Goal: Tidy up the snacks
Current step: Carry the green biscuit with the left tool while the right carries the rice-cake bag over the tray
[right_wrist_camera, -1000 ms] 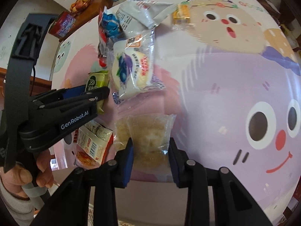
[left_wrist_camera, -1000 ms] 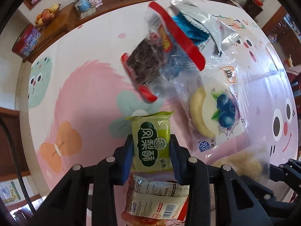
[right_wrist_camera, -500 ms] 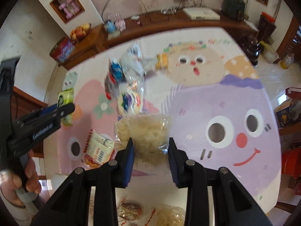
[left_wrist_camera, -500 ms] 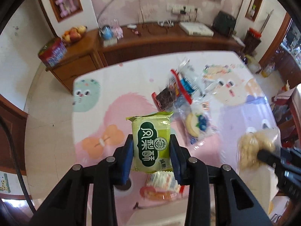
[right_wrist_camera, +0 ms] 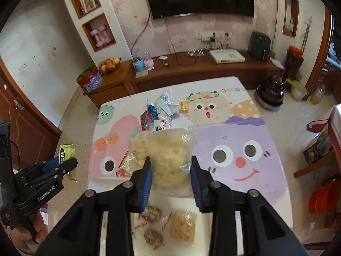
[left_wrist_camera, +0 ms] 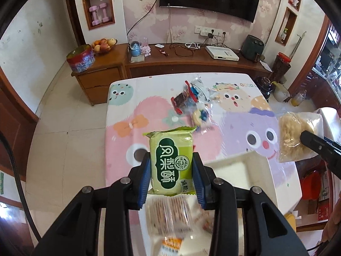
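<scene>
The left gripper (left_wrist_camera: 171, 178) pinches one green snack packet (left_wrist_camera: 171, 160) between its blue pads, held upright in the air above the near left part of the table (left_wrist_camera: 119, 155), which serves as the landmark here. From the right wrist view the same gripper (right_wrist_camera: 64, 164) sits out past the table's left edge, gripped from below by the person's hand (right_wrist_camera: 25, 232), with the green packet (right_wrist_camera: 66, 152) poking up from it. On the far middle of the table lies one loose pile of wrapped snacks (right_wrist_camera: 158, 112), too jumbled to count, with one small yellow packet (right_wrist_camera: 184, 106) just beside it on the right. At the table's near edge stands one white tray (right_wrist_camera: 215, 247) holding three wrapped snacks (right_wrist_camera: 168, 228) that show in the right wrist view; more may be hidden. Above that tray the right gripper (right_wrist_camera: 171, 178) clamps one clear bag of pale crumbly cakes (right_wrist_camera: 168, 157), upright and lifted off the table. In the left wrist view that bag (left_wrist_camera: 296, 136) hangs off the table's right side.
</scene>
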